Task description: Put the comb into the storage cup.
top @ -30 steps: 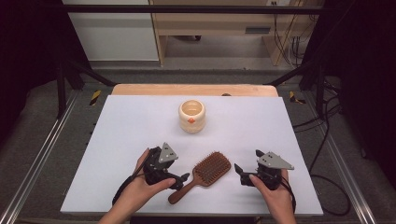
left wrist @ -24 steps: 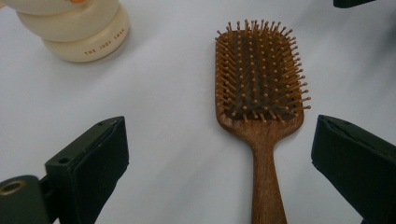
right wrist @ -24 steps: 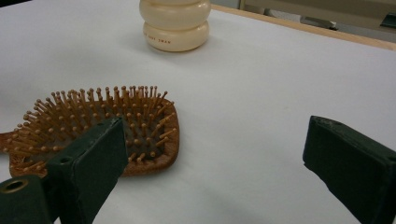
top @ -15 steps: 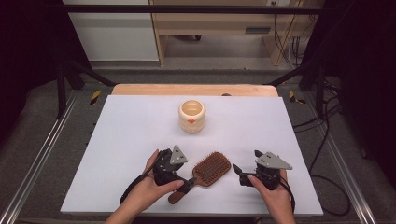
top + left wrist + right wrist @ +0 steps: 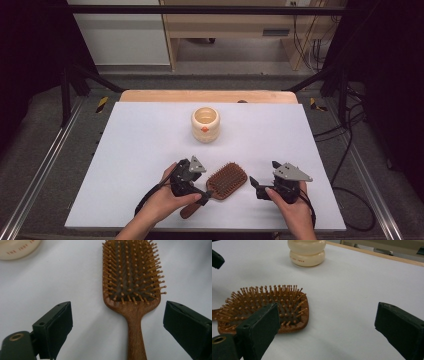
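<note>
Left claw point(image 5: 117, 325) gapes astride hairbrush point(image 5: 132, 282) handle, seemingly not touching.

even overhead light falls bright on the white table point(image 5: 150, 150) at frame centre while the room's left and right edges sink into darkness, shadows stay faint, and both gripper views turn soft toward their lower corners.

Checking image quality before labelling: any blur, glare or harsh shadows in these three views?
High view: even light on the white table, dark surroundings, no glare, slightly soft overall. Left gripper view: hairbrush bristles sharp, the near black jaws soft; the cream jar is cut off at the corner. Right gripper view: hairbrush fairly sharp, jaws blurred, a faint soft shadow beside the jar.
</note>
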The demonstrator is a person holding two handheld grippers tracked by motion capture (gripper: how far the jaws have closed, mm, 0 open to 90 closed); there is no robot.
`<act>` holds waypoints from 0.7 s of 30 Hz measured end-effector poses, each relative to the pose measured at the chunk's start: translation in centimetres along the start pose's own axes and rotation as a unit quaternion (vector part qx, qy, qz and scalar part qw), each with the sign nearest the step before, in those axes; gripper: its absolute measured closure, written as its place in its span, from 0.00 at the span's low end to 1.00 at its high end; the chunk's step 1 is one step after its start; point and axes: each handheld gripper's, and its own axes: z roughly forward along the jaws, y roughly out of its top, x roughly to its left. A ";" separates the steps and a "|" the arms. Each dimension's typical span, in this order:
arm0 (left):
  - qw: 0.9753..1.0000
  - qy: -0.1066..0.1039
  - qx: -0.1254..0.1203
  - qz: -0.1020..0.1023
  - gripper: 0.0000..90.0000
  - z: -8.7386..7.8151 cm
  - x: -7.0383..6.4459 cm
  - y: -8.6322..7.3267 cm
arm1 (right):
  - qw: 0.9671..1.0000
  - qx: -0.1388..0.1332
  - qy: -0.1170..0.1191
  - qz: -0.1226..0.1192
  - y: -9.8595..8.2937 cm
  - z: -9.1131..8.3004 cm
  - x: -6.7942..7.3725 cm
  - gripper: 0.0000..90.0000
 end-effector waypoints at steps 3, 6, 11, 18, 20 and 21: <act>1.000 -0.010 0.004 0.000 0.14 0.3 -0.3 0.0 | 1.000 0.001 0.001 0.000 0.0 0.0 0.0 0.07; 1.000 -0.010 0.019 0.005 0.18 0.5 -0.6 0.1 | 1.000 0.002 0.001 -0.002 -0.1 0.1 0.0 0.07; 0.999 -0.028 0.046 0.004 0.27 1.0 -0.9 0.3 | 1.000 0.005 0.002 -0.001 -0.1 0.1 0.1 0.07; 0.997 -0.037 0.066 0.001 0.40 1.6 -1.3 0.5 | 1.000 0.009 0.005 -0.004 -0.1 0.2 0.1 0.07; 0.997 -0.032 0.073 0.004 0.41 1.9 -1.4 0.4 | 1.000 0.009 0.006 -0.005 -0.1 0.2 0.1 0.07; 0.996 -0.031 0.078 0.004 0.42 2.0 -1.5 0.3 | 1.000 0.009 0.006 -0.006 -0.1 0.2 0.1 0.07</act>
